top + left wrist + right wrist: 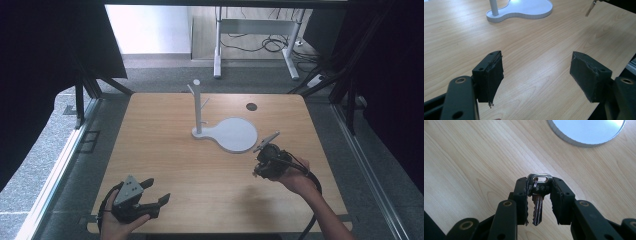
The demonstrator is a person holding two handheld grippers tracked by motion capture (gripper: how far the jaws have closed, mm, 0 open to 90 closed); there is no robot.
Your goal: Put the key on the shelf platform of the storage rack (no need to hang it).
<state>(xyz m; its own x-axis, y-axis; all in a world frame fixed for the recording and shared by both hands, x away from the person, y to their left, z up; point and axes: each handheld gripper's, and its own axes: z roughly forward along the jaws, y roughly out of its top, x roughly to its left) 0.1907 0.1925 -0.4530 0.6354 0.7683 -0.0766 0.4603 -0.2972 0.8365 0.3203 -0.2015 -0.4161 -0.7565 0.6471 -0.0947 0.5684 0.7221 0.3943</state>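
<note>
Fingers of right gripper (539,185) tight on keys (537,202), left gripper (536,75) wide apart

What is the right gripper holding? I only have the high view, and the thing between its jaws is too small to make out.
Observer: The right gripper is shut on a set of keys; its jaws pinch the flat metal head, and the toothed blades point back toward the camera.
Operator: Are the keys near the white stand?
Observer: In the right gripper view the round edge of the white stand's base lies ahead of the keys, with bare wood between them.
Operator: And the left gripper, anything in it?
Observer: No. The left gripper stands wide open, with only the wooden table between its pads.
</note>
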